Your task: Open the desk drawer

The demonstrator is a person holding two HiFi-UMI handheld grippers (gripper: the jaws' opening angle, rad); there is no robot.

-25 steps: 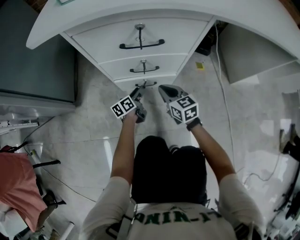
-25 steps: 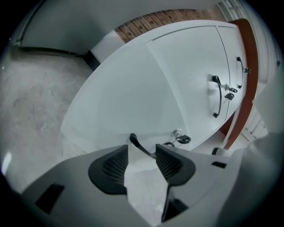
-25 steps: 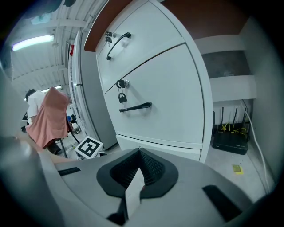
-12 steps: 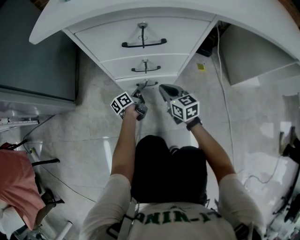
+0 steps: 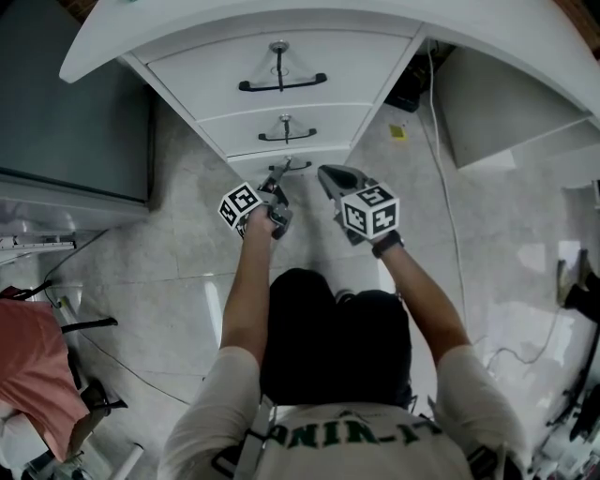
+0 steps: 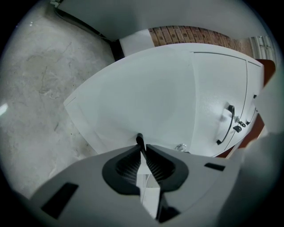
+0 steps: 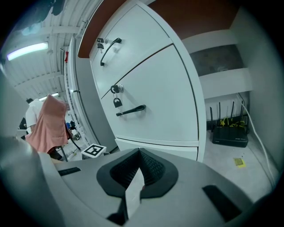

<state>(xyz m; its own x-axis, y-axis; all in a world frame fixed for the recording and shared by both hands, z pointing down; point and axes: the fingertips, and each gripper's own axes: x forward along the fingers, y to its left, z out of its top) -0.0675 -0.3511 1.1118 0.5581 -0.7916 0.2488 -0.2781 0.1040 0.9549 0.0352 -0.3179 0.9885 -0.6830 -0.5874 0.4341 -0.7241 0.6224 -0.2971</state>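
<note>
Lowest drawer (image 5: 274,156) of the white pedestal (image 5: 370,70) under the counter (image 5: 234,23): shut, its front in line with the fronts above.

The left tool (image 5: 281,174) is at that drawer's black handle (image 6: 140,140). Its jaws have just been closing. The thin bar stands between the ribbed pads (image 6: 128,165), which appear to press on it from both sides. Judged purpose: a firm hold on the bar before a pull toward the person.

The left forearm (image 5: 246,281) reaches forward nearly straight. The tool is rolled so its jaws cross the bar, and it points slightly downward.

The right tool (image 5: 326,174) hangs just beside the left one, to the right of the handle, touching nothing. Its jaws are together with nothing between them. The right arm (image 5: 422,300) is likewise extended, apparently kept clear of the drawer's path. Pull not yet begun.
</note>
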